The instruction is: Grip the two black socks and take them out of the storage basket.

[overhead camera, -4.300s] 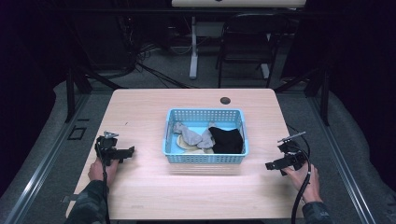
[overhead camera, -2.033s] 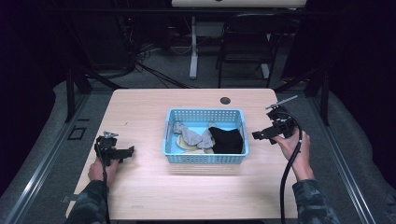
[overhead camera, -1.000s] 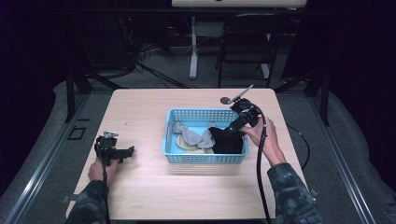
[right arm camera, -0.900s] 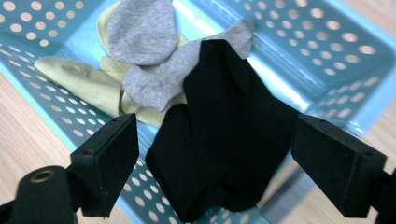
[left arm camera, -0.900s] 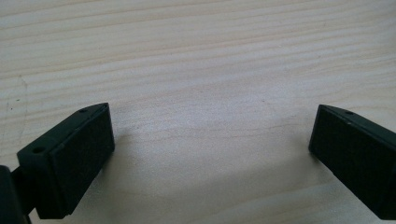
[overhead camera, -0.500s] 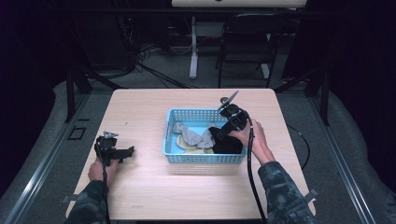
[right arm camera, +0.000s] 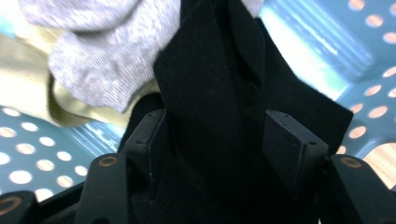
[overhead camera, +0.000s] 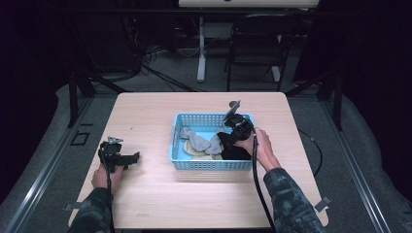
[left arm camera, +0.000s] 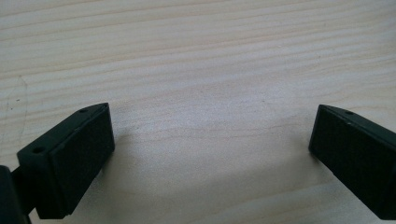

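Note:
A blue basket (overhead camera: 212, 165) stands in the middle of the table and holds a black sock (overhead camera: 233, 151), a grey sock (overhead camera: 198, 141) and a beige one (overhead camera: 192, 150). My right gripper (overhead camera: 228, 140) reaches down into the basket's right half. In the right gripper view its jaws (right arm camera: 212, 140) have just been closing with the black sock (right arm camera: 219, 84) between them; I see no squeeze on the cloth. The grey sock (right arm camera: 98, 70) lies just beyond. My left gripper (overhead camera: 132, 156) rests low at the table's left, open over bare wood (left arm camera: 212, 149).
A small dark disc (overhead camera: 235, 103) lies on the table behind the basket. Bare wood surrounds the basket on every side. A chair (overhead camera: 257, 48) and cables stand on the floor beyond the table's far edge.
The right hand came from the table's right side over the basket and sank into it, onto the black sock. The left hand has not moved.

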The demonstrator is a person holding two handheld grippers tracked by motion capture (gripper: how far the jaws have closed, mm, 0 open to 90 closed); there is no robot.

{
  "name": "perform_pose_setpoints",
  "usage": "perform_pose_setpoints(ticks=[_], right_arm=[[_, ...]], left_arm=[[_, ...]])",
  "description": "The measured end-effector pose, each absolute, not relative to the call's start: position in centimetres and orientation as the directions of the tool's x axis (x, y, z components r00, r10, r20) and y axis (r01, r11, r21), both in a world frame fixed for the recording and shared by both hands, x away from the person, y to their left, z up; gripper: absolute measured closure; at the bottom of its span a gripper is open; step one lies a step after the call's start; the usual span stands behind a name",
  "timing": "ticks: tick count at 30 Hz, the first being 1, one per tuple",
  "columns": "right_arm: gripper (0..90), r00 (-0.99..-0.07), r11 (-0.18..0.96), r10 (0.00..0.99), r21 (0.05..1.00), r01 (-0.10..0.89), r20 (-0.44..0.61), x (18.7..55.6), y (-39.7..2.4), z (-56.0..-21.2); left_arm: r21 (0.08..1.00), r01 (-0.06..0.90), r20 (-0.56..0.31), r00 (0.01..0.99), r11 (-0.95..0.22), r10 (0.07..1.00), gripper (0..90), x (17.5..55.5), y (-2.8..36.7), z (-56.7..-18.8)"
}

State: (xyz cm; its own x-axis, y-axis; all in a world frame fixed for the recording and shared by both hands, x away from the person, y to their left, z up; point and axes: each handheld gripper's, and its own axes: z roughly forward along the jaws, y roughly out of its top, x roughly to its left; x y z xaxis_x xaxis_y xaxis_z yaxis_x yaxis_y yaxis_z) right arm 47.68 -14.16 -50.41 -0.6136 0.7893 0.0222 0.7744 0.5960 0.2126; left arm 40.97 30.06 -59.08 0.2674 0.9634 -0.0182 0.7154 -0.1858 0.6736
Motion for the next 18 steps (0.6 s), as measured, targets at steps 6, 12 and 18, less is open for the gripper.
perform_pose_setpoints(ticks=[6,12,18], right_arm=[[43.0,-0.625,0.612,0.781,0.18,0.77,0.02,47.4,-14.1,-51.0],[67.5,-0.614,0.597,0.789,0.203,0.776,0.026,47.1,-14.4,-50.7],[76.1,-0.6,0.565,0.796,0.263,0.782,0.074,46.7,-14.9,-49.5]], left_arm=[[0.674,0.715,-0.018,0.267,-0.185,0.964,0.2,41.0,30.1,-59.1],[0.674,0.715,-0.019,0.267,-0.185,0.964,0.2,41.0,30.1,-59.1],[0.674,0.715,-0.018,0.267,-0.185,0.964,0.2,41.0,30.1,-59.1]])
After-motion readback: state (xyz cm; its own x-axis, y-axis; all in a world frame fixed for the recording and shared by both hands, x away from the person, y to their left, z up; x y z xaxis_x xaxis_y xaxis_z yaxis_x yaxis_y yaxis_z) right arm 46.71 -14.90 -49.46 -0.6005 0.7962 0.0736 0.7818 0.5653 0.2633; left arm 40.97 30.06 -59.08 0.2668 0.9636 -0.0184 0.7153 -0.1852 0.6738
